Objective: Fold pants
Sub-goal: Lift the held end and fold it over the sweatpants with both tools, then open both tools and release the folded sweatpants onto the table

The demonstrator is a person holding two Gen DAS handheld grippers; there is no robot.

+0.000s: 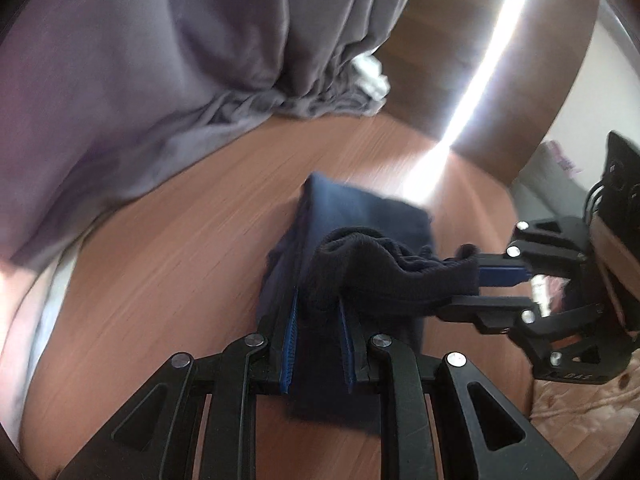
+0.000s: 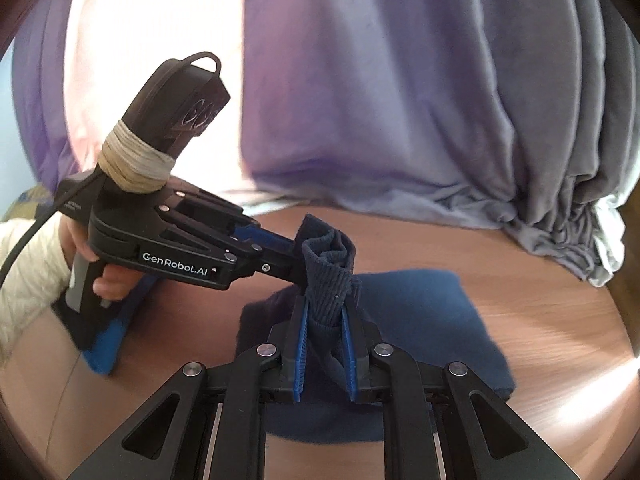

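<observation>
Navy pants (image 1: 360, 208) lie partly folded on a brown wooden table (image 1: 160, 260). Their ribbed band (image 1: 380, 268) is lifted above the folded part and stretched between both grippers. My left gripper (image 1: 318, 304) is shut on one end of the band, with cloth filling the gap between its blue pads. My right gripper (image 1: 480, 280) comes in from the right and pinches the other end. In the right wrist view the right gripper (image 2: 325, 308) clamps the ribbed band (image 2: 328, 276), while the left gripper (image 2: 296, 256) grips it from the left. The pants (image 2: 420, 308) spread flat beneath.
A grey draped cloth (image 2: 400, 100) hangs along the table's far edge, with a white cloth (image 1: 370, 74) bunched at its end. A hand (image 2: 108, 276) in a cream knitted sleeve (image 2: 24, 264) holds the left gripper. A blue and black item (image 2: 104, 344) lies under it.
</observation>
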